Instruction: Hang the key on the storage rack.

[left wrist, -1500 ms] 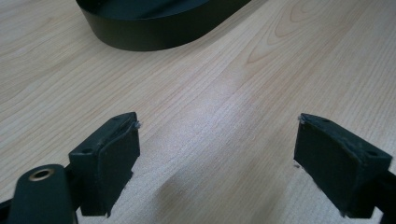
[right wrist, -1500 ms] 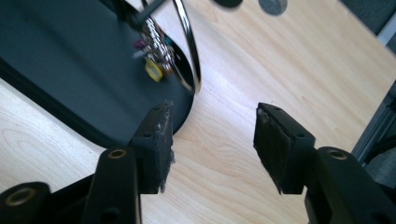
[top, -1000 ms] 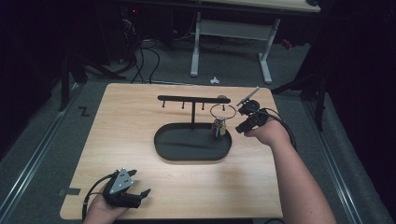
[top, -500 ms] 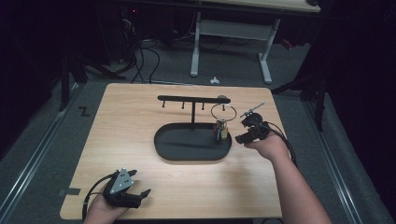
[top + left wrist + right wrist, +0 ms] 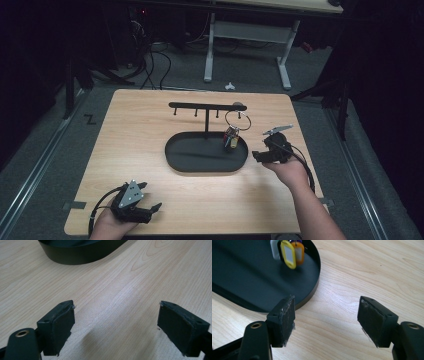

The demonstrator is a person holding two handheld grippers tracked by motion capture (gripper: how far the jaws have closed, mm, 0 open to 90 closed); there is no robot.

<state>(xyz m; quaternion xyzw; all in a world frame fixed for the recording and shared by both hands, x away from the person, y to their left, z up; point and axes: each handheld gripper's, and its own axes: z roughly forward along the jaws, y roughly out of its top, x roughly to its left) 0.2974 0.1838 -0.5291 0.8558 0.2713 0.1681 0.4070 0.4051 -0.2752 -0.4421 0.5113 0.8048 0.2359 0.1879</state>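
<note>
At front left of the tabletop (image 5: pixel 150 150), the left gripper (image 5: pixel 142 210) rests, jaws apart and empty. Mid-table, keys (image 5: pixel 231 137) hang from the rack (image 5: pixel 206 106) over its black tray (image 5: pixel 195 155). Just beside the tray's right end, the right gripper (image 5: pixel 262 156) hovers, jaws spread and empty.

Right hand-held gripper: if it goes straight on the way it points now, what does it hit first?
Probably the black tray's rim, just ahead of the open right hand-held gripper; the key tags hang farther in. Depth is uncertain.
</note>
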